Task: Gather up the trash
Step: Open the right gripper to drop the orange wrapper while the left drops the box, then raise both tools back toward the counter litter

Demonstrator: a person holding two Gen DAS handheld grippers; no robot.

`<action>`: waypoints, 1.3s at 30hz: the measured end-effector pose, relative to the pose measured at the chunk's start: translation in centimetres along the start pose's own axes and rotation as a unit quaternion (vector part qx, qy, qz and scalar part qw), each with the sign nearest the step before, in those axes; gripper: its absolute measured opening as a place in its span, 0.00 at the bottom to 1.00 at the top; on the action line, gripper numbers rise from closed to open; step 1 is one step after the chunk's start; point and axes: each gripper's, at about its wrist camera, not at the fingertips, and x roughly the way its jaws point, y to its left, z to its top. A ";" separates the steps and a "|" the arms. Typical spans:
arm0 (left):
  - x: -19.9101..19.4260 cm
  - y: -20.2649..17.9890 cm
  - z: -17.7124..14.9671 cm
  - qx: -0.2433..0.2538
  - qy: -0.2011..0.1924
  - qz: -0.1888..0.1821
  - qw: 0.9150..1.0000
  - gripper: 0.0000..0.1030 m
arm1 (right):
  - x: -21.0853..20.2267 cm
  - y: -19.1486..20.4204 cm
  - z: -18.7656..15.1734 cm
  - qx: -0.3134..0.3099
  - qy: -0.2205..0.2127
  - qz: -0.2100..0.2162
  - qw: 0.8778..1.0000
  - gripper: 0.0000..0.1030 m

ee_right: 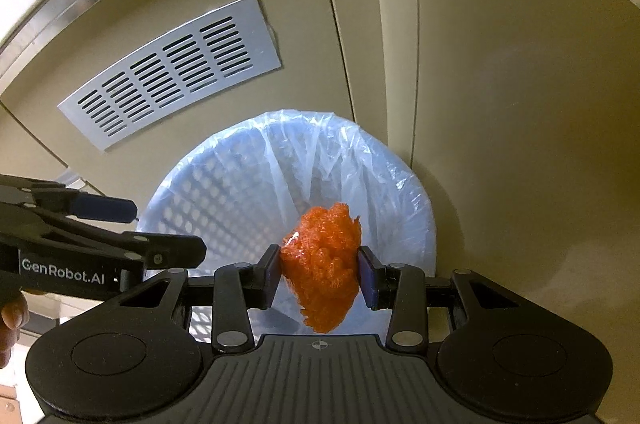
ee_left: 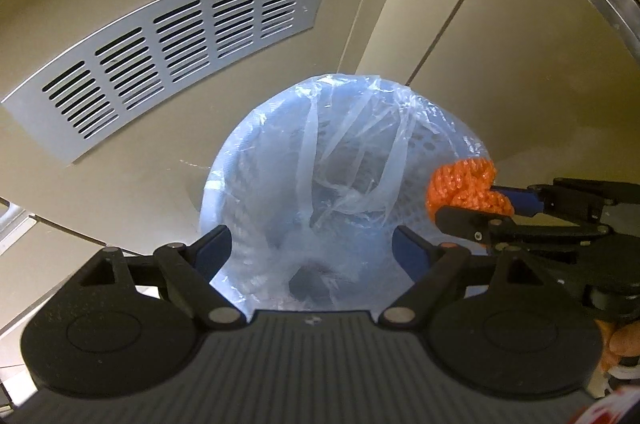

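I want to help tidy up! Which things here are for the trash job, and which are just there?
For the job:
- orange wad, pinched in the right gripper
- bin with its clear liner, right under the wad
- left gripper, open and holding nothing, over the bin

Just there:
- vent grille
- beige cabinet

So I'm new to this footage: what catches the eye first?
The bright orange wad, pinched in the right gripper just above the bin. Next the pale blue basket bin with its clear plastic liner, standing against a beige cabinet with a slotted metal vent. The left gripper hangs open over it.
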 end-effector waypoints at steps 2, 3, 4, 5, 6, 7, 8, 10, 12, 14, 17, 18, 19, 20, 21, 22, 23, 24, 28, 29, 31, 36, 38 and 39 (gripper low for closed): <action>-0.1 0.1 0.0 -0.001 0.000 0.002 1.000 0.84 | 0.2 0.2 0.0 -0.003 0.002 0.001 1.000 0.39; -0.1 0.1 0.0 -0.001 0.001 0.002 1.000 0.84 | 0.4 0.3 0.0 -0.004 0.003 0.002 1.000 0.39; -0.3 0.2 -0.1 -0.001 0.001 0.002 1.000 0.84 | 0.5 0.4 0.1 -0.005 0.005 0.003 1.000 0.39; -0.3 0.1 -0.1 0.001 0.002 0.003 1.000 0.84 | 0.7 0.5 0.1 -0.006 0.006 0.003 1.000 0.39; -0.3 0.1 -0.1 0.003 0.002 0.005 1.000 0.84 | 0.8 0.7 0.1 -0.008 0.007 0.003 1.000 0.39; -0.4 0.1 -0.1 0.004 0.001 0.006 1.000 0.84 | 1.0 0.7 0.2 -0.009 0.008 0.002 1.000 0.39; -0.4 0.1 -0.2 0.005 0.000 0.007 1.000 0.84 | 1.2 0.8 0.2 -0.009 0.010 0.002 1.000 0.39; -0.6 0.3 -0.3 0.003 0.000 0.009 1.000 0.84 | 1.5 0.7 0.3 -0.007 0.009 0.001 1.000 0.47; -0.8 0.5 -0.3 -0.002 -0.001 0.009 1.000 0.84 | 1.5 0.6 0.3 -0.004 0.000 -0.003 1.000 0.57; -0.9 0.6 -0.4 -0.003 -0.001 0.010 1.000 0.84 | 1.4 0.3 0.3 0.001 -0.005 0.005 1.000 0.62; -1.1 0.5 -0.5 0.002 -0.003 0.015 1.000 0.84 | 1.2 0.3 0.2 -0.002 -0.005 0.003 1.000 0.63; -1.1 0.4 -0.5 0.002 -0.002 0.015 1.000 0.84 | 1.2 0.3 0.2 -0.003 -0.004 0.003 1.000 0.64; -1.2 0.4 -0.5 0.001 -0.002 0.016 1.000 0.84 | 1.2 0.3 0.1 -0.004 -0.003 0.004 1.000 0.64; -1.3 0.4 -0.5 0.001 -0.003 0.016 1.000 0.84 | 1.1 0.4 0.1 -0.005 -0.004 0.004 1.000 0.64; -1.4 0.4 -0.5 0.002 -0.004 0.016 1.000 0.84 | 1.0 0.5 0.1 -0.006 -0.003 0.004 1.000 0.65; -1.5 0.3 -0.5 0.003 -0.004 0.018 1.000 0.84 | 0.9 0.5 0.0 -0.006 -0.003 0.003 1.000 0.65; -1.6 0.2 -0.5 0.005 -0.004 0.019 1.000 0.84 | 0.9 0.5 0.0 -0.007 -0.002 0.004 1.000 0.65; -1.7 0.2 -0.6 0.006 -0.005 0.020 1.000 0.84 | 0.8 0.6 0.0 -0.007 -0.002 0.004 1.000 0.65; -2.3 0.0 -0.7 0.005 -0.007 0.024 1.000 0.84 | 0.0 0.6 0.1 -0.006 -0.004 0.005 1.000 0.66; -2.5 0.0 -0.7 0.004 -0.008 0.023 1.000 0.84 | -0.2 0.7 0.1 -0.006 -0.006 0.006 1.000 0.66; -3.0 0.0 -0.8 0.001 -0.009 0.024 1.000 0.84 | -0.9 0.8 0.1 -0.006 -0.009 0.006 1.000 0.66; -5.0 0.0 -1.2 -0.005 -0.018 0.027 0.999 0.84 | -3.0 1.7 0.1 -0.011 -0.019 0.007 1.000 0.66; -6.0 0.1 -1.4 -0.010 -0.023 0.030 0.999 0.84 | -4.1 2.2 0.1 -0.014 -0.022 0.008 1.000 0.66; -6.7 0.2 -1.5 -0.013 -0.027 0.030 0.999 0.84 | -4.7 2.4 0.1 -0.015 -0.024 0.007 1.000 0.66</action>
